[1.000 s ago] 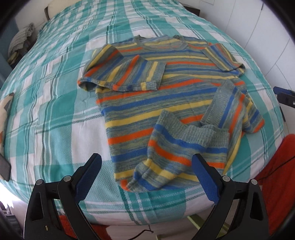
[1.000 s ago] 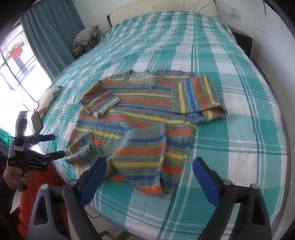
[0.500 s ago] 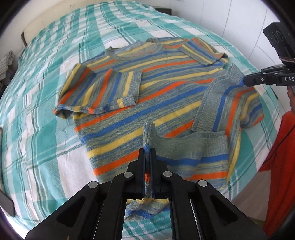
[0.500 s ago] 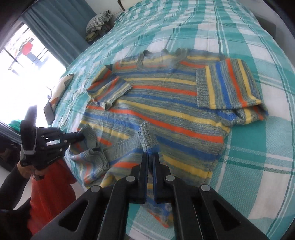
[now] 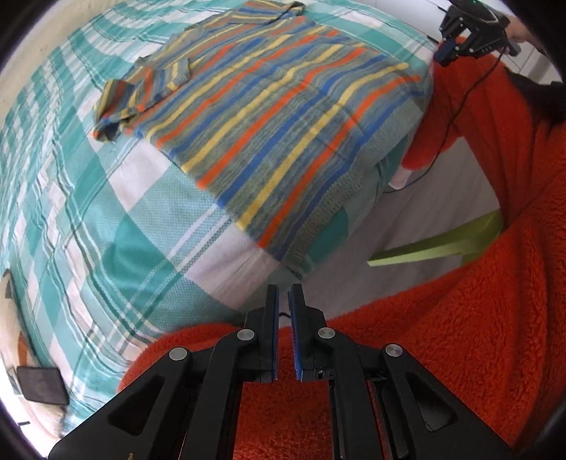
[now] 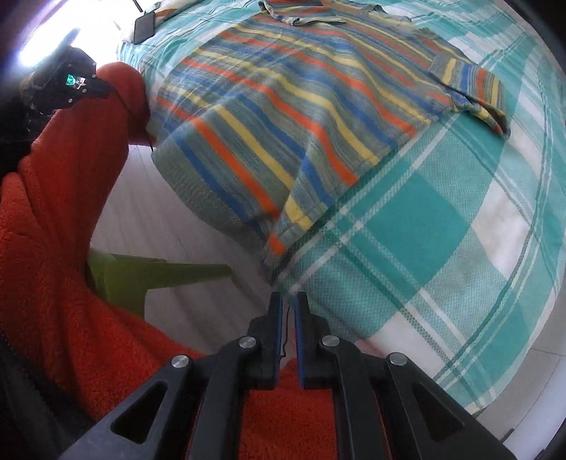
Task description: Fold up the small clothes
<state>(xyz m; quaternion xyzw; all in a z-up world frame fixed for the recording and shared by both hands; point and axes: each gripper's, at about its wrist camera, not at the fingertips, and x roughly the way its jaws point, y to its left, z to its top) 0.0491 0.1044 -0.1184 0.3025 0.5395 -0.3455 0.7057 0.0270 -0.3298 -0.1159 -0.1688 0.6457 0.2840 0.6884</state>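
Two hand-held grippers hang past the bed's (image 5: 116, 219) near edge: the left hand-held gripper (image 5: 283, 293) and right hand-held gripper (image 6: 288, 300), jaws nearly together after just opening slightly, nothing between them. The striped sweater (image 5: 283, 116) lies spread flat on the bed, its hem just beyond both tips.

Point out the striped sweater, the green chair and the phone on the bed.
striped sweater (image 5: 283, 116), left wrist view, middle of the body.
green chair (image 6: 148, 279), right wrist view, its seat.
phone (image 6: 144, 25), right wrist view, its dark face.
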